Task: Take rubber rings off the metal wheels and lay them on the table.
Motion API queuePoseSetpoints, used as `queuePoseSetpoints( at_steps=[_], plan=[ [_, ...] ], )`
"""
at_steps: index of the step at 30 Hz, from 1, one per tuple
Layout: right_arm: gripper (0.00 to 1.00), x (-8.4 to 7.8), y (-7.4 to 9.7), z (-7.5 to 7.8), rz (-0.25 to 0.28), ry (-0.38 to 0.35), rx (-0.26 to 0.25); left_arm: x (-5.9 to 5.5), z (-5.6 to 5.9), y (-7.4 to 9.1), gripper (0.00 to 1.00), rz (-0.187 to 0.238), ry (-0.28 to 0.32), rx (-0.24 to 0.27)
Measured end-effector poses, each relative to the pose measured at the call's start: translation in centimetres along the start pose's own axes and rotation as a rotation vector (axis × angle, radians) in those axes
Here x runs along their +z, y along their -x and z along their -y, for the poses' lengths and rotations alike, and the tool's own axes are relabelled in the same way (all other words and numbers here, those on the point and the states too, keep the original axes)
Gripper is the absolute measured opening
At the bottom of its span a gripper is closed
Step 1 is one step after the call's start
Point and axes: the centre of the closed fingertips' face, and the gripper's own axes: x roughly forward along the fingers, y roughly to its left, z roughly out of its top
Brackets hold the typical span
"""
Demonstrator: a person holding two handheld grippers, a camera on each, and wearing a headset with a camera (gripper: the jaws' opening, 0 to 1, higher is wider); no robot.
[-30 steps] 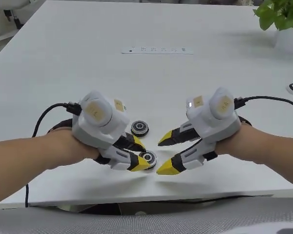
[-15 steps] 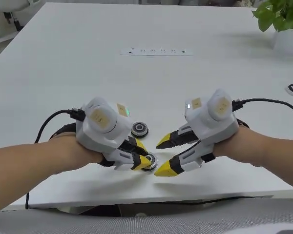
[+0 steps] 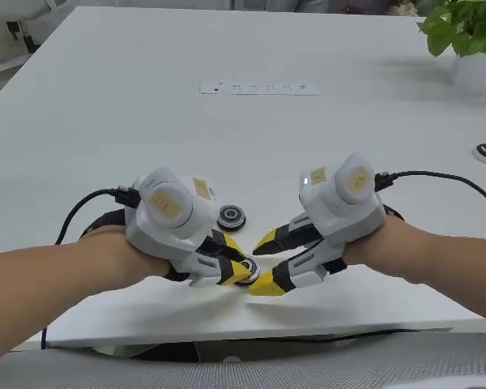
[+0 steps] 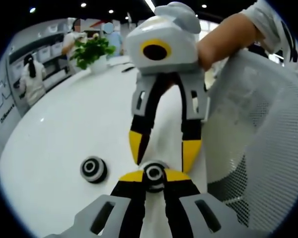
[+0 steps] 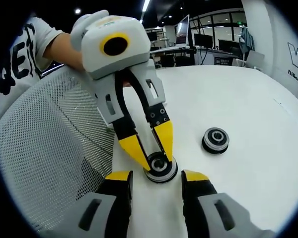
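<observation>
**L pinches wheel, R open dead ahead of it**
L gripper (image 4: pixel 155 177) jaws pressed on near wheel (image 5: pixel 160 167), which looks flat on table (image 3: pixel 308 146), axle up, dark rubber ring seemingly on. R gripper (image 5: pixel 158 176) jaws spread, tips either side of that wheel, facing L head-on, so R is prob the free one to peel the ring. 2nd wheel (image 3: pixel 231 215) sits just beyond the near wheel, apart, untouched.
</observation>
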Motion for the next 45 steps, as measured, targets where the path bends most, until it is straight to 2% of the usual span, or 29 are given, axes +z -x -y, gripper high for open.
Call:
queuePoseSetpoints(
  at_steps=[9, 16, 20, 33, 45],
  plan=[
    [0.34, 0.0, -0.6, -0.2, -0.028, 0.037, -0.002, 0.0, 0.0, -0.1, 0.14, -0.003, -0.014, 0.011],
    [0.3, -0.3, -0.7, 0.2, -0.011, 0.003, -0.02, 0.0, 0.0, -0.1, 0.14, -0.001, -0.016, 0.014],
    [0.24, 0.0, -0.1, 0.6, 0.012, -0.035, -0.024, 0.0, -0.1, -0.1, 0.14, 0.001, -0.015, 0.015],
    [0.18, -0.7, 0.2, 0.7, -0.013, 0.001, -0.031, 0.0, -0.2, -0.1, 0.14, 0.001, -0.013, 0.022],
    [0.15, -0.9, 0.3, 0.7, -0.012, -0.013, -0.026, -0.1, -0.1, -0.2, 0.14, 0.003, -0.012, 0.023]
  ],
)
